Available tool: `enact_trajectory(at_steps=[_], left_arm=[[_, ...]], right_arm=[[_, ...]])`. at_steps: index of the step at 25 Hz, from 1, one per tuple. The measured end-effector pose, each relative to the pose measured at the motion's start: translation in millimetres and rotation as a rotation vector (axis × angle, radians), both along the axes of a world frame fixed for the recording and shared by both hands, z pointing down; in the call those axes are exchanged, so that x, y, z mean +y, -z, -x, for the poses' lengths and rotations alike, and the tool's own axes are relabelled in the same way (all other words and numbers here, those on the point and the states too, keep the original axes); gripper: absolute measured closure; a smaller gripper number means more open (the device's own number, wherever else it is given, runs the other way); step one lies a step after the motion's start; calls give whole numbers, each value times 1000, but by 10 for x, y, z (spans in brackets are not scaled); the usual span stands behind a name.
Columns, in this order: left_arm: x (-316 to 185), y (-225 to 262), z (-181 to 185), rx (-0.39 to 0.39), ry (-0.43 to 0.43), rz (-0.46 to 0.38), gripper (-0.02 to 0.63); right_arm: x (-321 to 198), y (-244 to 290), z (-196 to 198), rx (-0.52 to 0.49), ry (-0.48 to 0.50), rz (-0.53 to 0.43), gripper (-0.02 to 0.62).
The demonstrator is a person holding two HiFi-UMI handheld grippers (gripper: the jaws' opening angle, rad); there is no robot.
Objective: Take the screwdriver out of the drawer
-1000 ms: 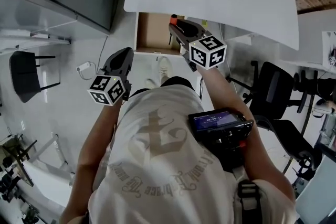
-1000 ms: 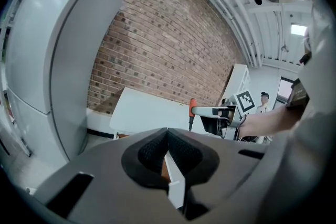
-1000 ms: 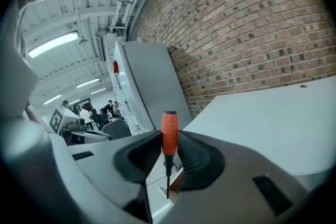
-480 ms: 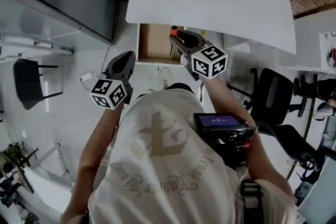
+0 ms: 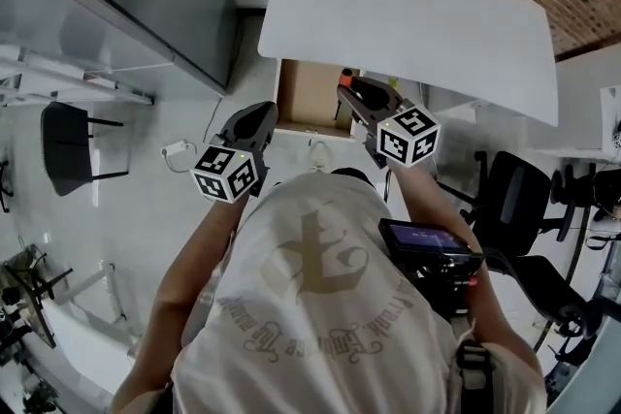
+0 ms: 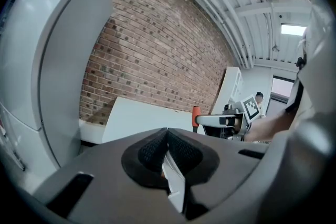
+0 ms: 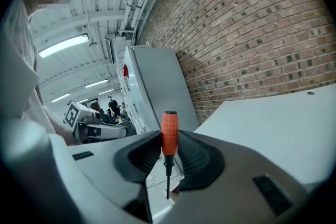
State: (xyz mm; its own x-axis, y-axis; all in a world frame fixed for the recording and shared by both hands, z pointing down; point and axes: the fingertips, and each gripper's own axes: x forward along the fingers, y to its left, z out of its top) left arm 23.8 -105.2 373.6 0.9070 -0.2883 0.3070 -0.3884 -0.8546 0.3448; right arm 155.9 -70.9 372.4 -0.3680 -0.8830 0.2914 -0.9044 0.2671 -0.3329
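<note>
We see a bright, evenly lit room with soft shadows. The ceiling lights [image 7: 63, 45] glow white in both gripper views, which bend strongly and darken at their rims. The head view is sharp.

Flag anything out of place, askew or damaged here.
Only the drawer under the desk stands open. The screwdriver is clamped by its orange handle in the right tool. Nothing looks spilled or damaged.

Left tongs [image 5: 254, 113] and right tongs [image 5: 353, 89] with the screwdriver [image 5: 344, 73], both slightly higher above the drawer [image 5: 303, 98].
</note>
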Motion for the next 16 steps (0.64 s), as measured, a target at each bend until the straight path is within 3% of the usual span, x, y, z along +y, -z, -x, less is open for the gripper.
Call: enact_trajectory(at_steps=[16], left_arm=[[-9, -31, -232, -9, -59, -10, 586]], right_arm=[[29, -62, -61, 6, -9, 8, 486]])
